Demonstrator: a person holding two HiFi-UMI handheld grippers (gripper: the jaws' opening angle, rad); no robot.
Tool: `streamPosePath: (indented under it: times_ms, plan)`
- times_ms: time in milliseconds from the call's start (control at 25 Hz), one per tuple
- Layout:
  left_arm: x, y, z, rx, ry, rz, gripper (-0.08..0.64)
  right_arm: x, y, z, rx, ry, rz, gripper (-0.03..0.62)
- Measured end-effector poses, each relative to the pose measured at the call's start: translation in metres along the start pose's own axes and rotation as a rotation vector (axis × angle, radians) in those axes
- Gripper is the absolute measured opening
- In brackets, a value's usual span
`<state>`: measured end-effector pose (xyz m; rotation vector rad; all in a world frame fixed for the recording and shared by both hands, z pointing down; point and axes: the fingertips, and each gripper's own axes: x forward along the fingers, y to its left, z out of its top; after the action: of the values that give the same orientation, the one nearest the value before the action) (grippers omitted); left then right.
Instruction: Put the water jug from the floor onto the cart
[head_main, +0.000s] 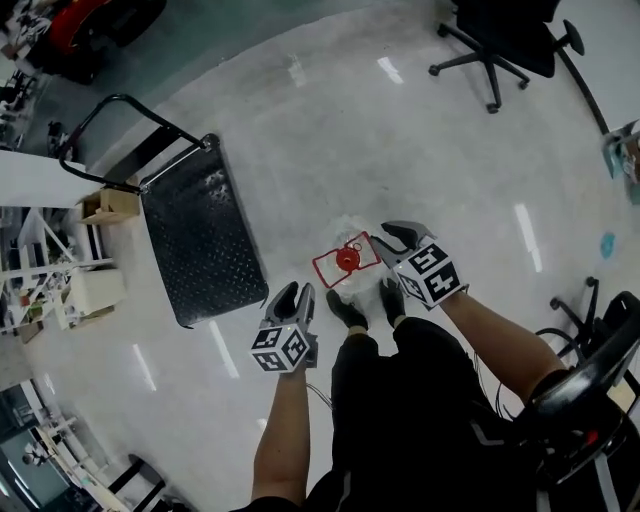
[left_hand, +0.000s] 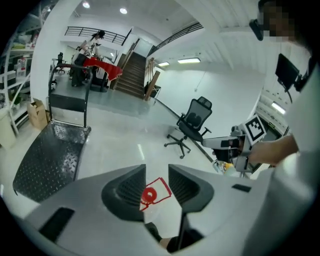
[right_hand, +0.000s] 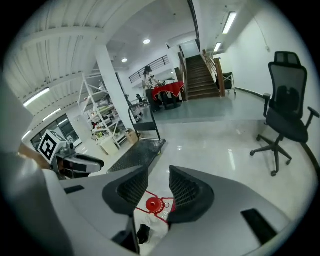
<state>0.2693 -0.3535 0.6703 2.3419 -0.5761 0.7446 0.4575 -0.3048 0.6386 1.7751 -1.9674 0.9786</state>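
The water jug (head_main: 347, 262) stands on the floor just ahead of the person's shoes; it has a clear body, a red cap and a red square handle frame. The black platform cart (head_main: 200, 235) lies to its left, with its push handle (head_main: 110, 115) at the far end. My left gripper (head_main: 296, 293) hovers open to the jug's near left, apart from it. My right gripper (head_main: 392, 243) is open just right of the jug's top. The red cap (left_hand: 150, 194) shows through the left gripper's (left_hand: 156, 172) gap. It also shows as the cap (right_hand: 153, 203) below the right gripper (right_hand: 159, 175).
An office chair (head_main: 500, 45) stands far ahead on the right, and another chair (head_main: 590, 385) sits close at the right rear. White shelves (head_main: 40, 270) and cardboard boxes (head_main: 105, 205) line the left, beyond the cart. A staircase (left_hand: 131, 75) rises in the background.
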Motion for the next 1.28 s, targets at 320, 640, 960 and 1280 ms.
streamPosePath:
  times_ms: [320, 640, 960, 1280]
  plan:
    - [0.075, 0.060, -0.084, -0.073, 0.208, 0.043, 0.117, 0.078, -0.030, -0.091, 0.062, 0.208, -0.046, 0.143]
    - [0.126, 0.087, -0.139, -0.114, 0.342, 0.072, 0.117, 0.130, -0.051, -0.165, 0.103, 0.331, -0.059, 0.149]
    - [0.161, 0.089, -0.173, -0.149, 0.439, 0.083, 0.135, 0.160, -0.057, -0.211, 0.101, 0.412, -0.019, 0.153]
    - [0.177, 0.099, -0.199, -0.188, 0.515, 0.092, 0.135, 0.174, -0.064, -0.237, 0.158, 0.446, -0.013, 0.150]
